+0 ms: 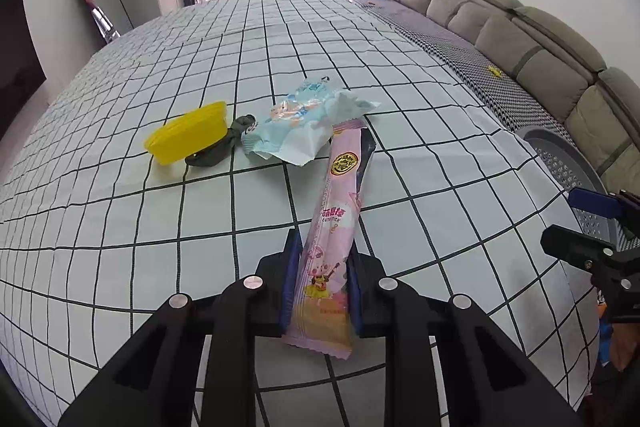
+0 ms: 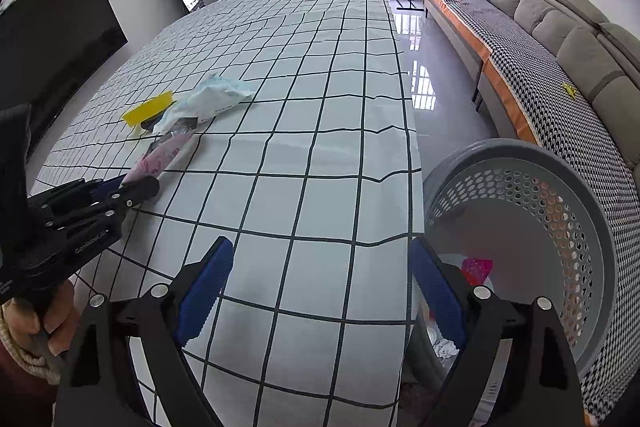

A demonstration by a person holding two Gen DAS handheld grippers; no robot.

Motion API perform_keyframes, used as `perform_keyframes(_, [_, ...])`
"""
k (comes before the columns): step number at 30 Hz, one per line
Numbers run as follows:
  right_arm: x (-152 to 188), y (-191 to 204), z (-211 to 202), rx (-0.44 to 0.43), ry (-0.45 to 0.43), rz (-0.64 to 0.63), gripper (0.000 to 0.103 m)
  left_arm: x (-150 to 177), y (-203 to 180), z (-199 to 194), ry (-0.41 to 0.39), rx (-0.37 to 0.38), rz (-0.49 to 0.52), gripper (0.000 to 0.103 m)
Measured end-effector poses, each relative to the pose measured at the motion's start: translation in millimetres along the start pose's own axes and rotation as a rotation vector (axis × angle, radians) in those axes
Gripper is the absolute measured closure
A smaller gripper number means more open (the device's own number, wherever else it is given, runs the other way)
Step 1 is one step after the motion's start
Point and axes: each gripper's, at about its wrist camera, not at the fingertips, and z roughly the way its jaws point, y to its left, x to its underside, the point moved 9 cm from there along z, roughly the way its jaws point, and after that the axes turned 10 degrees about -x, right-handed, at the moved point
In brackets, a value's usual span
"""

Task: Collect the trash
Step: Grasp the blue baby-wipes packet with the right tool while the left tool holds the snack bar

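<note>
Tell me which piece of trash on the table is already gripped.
The pink wrapper: the left gripper is shut on its near end. The blue-white wrapper, yellow tub and dark scrap lie untouched beyond it.

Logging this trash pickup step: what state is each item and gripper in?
left gripper: shut on pink wrapper
pink wrapper: gripped, far end overlapping white wrapper
right gripper: open
white wrapper: crumpled on table
yellow lid: tilted
basket: holds some trash

Pink wrapper: long pink plastic snack wrapper [image 1: 340,211], one end clamped, far end on the checked cloth.
White wrapper: crumpled pale-blue-and-white plastic packet [image 1: 304,123], lying flat.
Yellow tub: small yellow plastic container [image 1: 188,133], tipped over.
Basket: grey perforated plastic bin [image 2: 560,195], beside the table.
</note>
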Motion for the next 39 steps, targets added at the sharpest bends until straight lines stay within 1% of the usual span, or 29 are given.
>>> perform_keyframes(4, [-9, 3, 6, -0.008, -0.002, -0.007, 0.018, -4, 5, -16, -0.043, -0.005, -0.020, 0.082])
perform_keyframes(7, [-17, 10, 11, -0.017, -0.003, -0.011, 0.018, -10, 15, -24, -0.074, -0.031, -0.044, 0.082])
perform_keyframes(10, [-26, 25, 17, -0.022, -0.008, -0.042, 0.018, -16, 33, -28, -0.092, -0.067, -0.084, 0.082])
perform_keyframes(14, [-41, 50, 28, -0.050, -0.008, -0.083, 0.018, -25, 58, -25, -0.091, -0.103, -0.142, 0.082])
perform_keyframes(18, [-55, 76, 43, -0.095, 0.001, -0.106, 0.018, -30, 83, -26, -0.109, -0.179, -0.183, 0.082])
perform_keyframes(21, [-64, 92, 53, -0.084, -0.007, -0.143, 0.018, -34, 101, -29, -0.123, -0.218, -0.217, 0.082])
perform_keyframes(26, [-81, 109, 73, -0.093, 0.004, -0.148, 0.018, -33, 124, -24, -0.105, -0.242, -0.276, 0.082])
perform_keyframes(29, [-91, 113, 86, -0.073, 0.007, -0.143, 0.018, -32, 131, -21, -0.093, -0.246, -0.295, 0.082])
perform_keyframes(33, [-99, 113, 102, -0.036, 0.022, -0.129, 0.018, -30, 132, -17, -0.079, -0.243, -0.301, 0.082])
perform_keyframes(36, [-100, 104, 108, -0.003, 0.032, -0.123, 0.018, -30, 131, -15, -0.074, -0.240, -0.297, 0.082])
perform_keyframes(39, [-102, 89, 107, 0.041, 0.020, -0.117, 0.018, -29, 131, -15, -0.070, -0.236, -0.300, 0.082])
